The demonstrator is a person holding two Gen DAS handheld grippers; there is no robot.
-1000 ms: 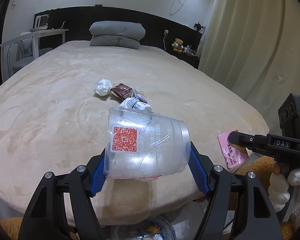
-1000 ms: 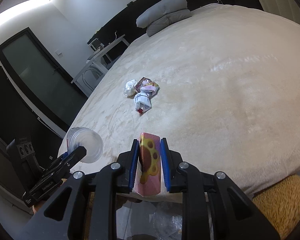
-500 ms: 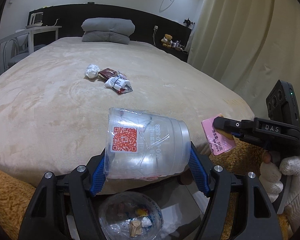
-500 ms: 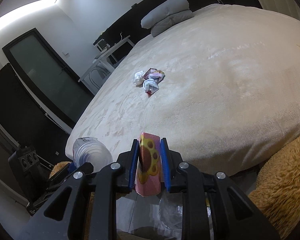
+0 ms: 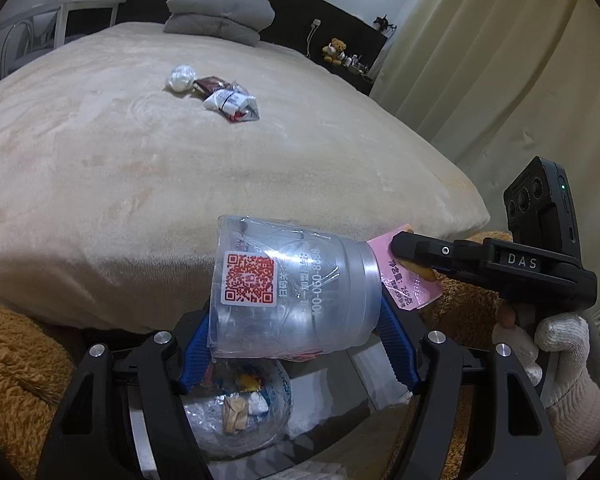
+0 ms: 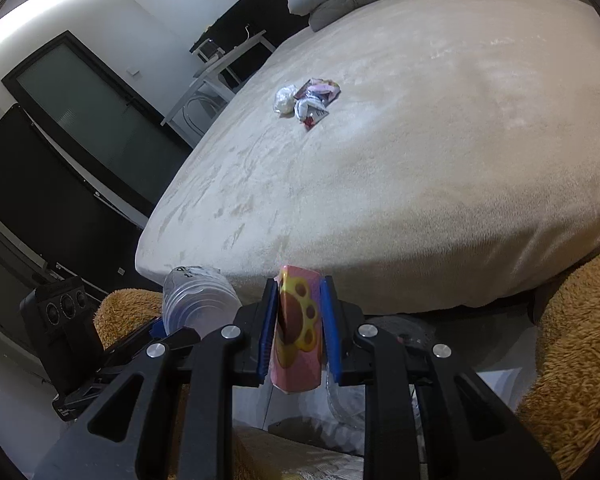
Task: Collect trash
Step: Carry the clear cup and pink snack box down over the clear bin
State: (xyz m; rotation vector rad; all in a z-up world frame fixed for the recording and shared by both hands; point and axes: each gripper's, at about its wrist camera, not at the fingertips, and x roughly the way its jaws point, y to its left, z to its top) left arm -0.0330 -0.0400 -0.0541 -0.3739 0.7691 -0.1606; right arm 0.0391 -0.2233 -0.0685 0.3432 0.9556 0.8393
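My left gripper [image 5: 296,344] is shut on a clear plastic cup [image 5: 292,292] with a red QR sticker, held on its side past the foot of the bed. My right gripper [image 6: 300,336] is shut on a pink packet [image 6: 298,340] with a yellow paw print; in the left wrist view that packet [image 5: 412,284] sits just right of the cup. Below both, a clear bin bag [image 5: 236,408] holds several scraps. A small pile of wrappers [image 5: 228,100] and a white crumpled wad [image 5: 180,78] lie on the bed [image 5: 140,168].
Fuzzy brown rug [image 5: 12,360] lies at the bed's foot on both sides. Grey pillows [image 5: 220,16] sit at the headboard, curtains [image 5: 480,60] to the right, a white desk [image 5: 60,20] at far left. A gloved hand [image 5: 560,356] holds the right gripper.
Both grippers have drawn back off the bed and sunk towards the bin bag, which has come into view. The pink packet has closed in beside the cup.
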